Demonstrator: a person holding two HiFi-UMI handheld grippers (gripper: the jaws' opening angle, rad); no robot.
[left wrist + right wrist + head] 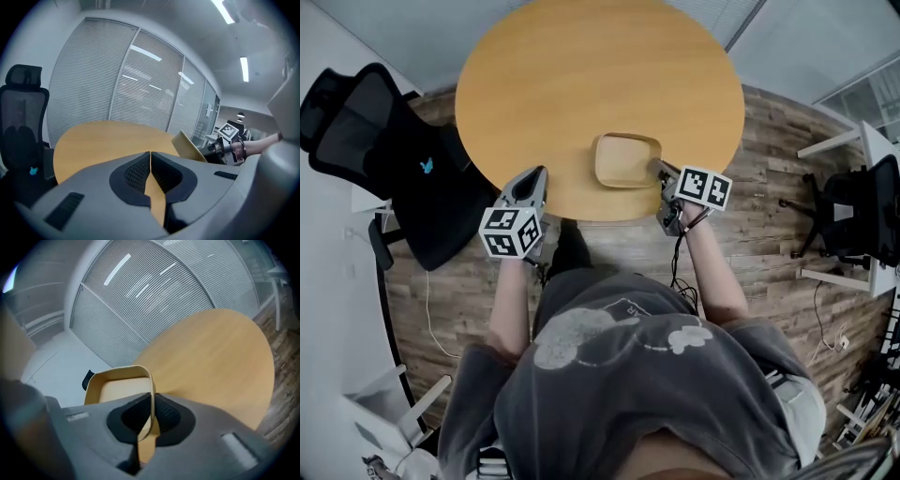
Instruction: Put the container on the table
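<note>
1. Wood-plank floor carries a round desk with a yellow-wood top. White slatted blinds close off the room behind it.
2. At far left a black mesh office chair stands just beside the desk's rim. Its headrest is cut off by the frame edge in the head view.
3. The left tongs hang over the desk's near edge, left of the container and apart from it. In the left gripper view their jaws are pressed together at the tips, with nothing between them.
4. The shallow tan container with rounded corners sits over the near edge of the desk, between the two tongs. From the left gripper view it looks tilted. No view shows whether its base touches the desk.
5. The right tongs reach in from the container's right side. In the right gripper view their jaws are pinched onto the container's thin side wall, one jaw inside and one outside.
6. The person's grey sweatshirt hides the floor below the desk, and the marker cubes cover both hands.
7. At far right a second dark chair is cut off by the frame.
</note>
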